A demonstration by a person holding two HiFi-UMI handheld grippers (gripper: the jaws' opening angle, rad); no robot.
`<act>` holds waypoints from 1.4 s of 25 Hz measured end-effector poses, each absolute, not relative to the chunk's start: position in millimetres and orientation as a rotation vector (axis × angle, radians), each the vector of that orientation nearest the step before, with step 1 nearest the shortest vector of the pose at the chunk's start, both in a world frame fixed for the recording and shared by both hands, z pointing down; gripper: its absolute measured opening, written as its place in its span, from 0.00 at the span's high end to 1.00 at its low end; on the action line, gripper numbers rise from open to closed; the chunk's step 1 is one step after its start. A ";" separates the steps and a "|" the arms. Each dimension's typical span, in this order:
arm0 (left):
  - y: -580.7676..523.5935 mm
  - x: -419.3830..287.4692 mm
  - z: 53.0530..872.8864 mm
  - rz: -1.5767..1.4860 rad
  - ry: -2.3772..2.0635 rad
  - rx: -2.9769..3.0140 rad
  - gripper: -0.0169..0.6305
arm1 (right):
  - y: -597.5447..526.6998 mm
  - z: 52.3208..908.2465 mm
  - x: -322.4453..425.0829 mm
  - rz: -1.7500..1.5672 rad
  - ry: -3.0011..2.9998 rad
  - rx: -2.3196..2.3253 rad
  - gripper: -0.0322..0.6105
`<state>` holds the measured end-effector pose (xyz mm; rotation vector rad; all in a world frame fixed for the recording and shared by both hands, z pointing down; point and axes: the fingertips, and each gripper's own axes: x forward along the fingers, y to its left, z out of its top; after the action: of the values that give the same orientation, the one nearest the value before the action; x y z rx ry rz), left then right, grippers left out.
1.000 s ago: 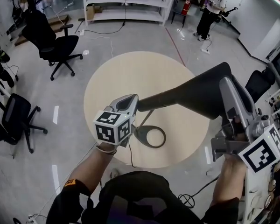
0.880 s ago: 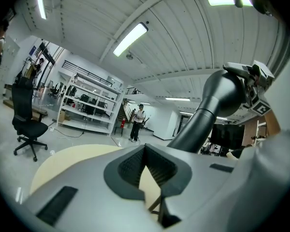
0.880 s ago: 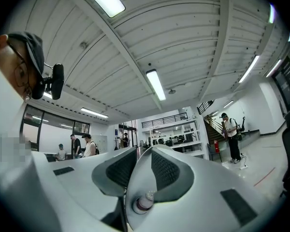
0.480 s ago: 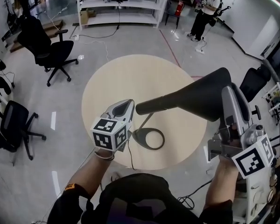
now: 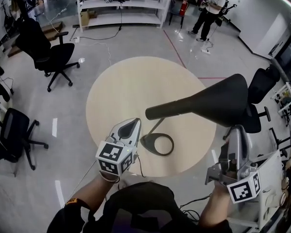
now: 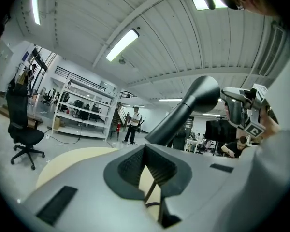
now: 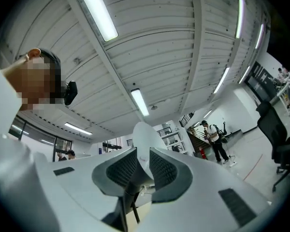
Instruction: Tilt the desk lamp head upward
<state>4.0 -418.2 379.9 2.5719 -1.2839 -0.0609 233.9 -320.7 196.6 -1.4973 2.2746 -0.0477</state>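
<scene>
A black desk lamp stands on the round beige table (image 5: pixel 131 86). Its cone-shaped lamp head (image 5: pixel 208 103) hangs over the table's right side, on a thin stem (image 5: pixel 155 127) above a ring base (image 5: pixel 146 141). My left gripper (image 5: pixel 132 125) is shut and empty, just left of the stem and base. In the left gripper view the left gripper (image 6: pixel 145 146) points at the stem (image 6: pixel 152 187), with the lamp head (image 6: pixel 198 93) above it. My right gripper (image 5: pixel 234 129) sits below the head's wide end, pointing up. The right gripper (image 7: pixel 142 151) is narrowly open, and the head's white underside (image 7: pixel 144 134) shows through the gap, apart from the pads.
Black office chairs stand at the left (image 5: pixel 56 57) (image 5: pixel 9 125) and at the right (image 5: pixel 262 86) of the table. A white shelf unit (image 5: pixel 121 4) is at the back, with a person (image 5: pixel 208 8) standing near it. A cable (image 5: pixel 136 166) runs off the table's near edge.
My right gripper has come off the wide end of the lamp head and dropped below it. My left gripper has drawn back from the lamp's neck towards the base.
</scene>
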 end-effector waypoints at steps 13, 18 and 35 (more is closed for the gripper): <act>-374.6 2.1 426.8 0.045 -1.117 2.665 0.90 | -316.3 372.8 170.0 -0.061 2.373 -2.116 0.89; -342.6 -1.9 435.4 0.083 -1.091 2.688 0.91 | -291.4 418.1 144.7 -0.212 2.390 -2.231 0.92; -258.0 28.4 467.9 0.189 -1.044 2.656 0.91 | -210.8 452.0 166.0 -0.304 2.301 -2.319 0.93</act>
<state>28.4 -258.0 467.9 2.6565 -1.0436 0.1888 166.0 -210.8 452.0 -2.3193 2.3011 -0.3044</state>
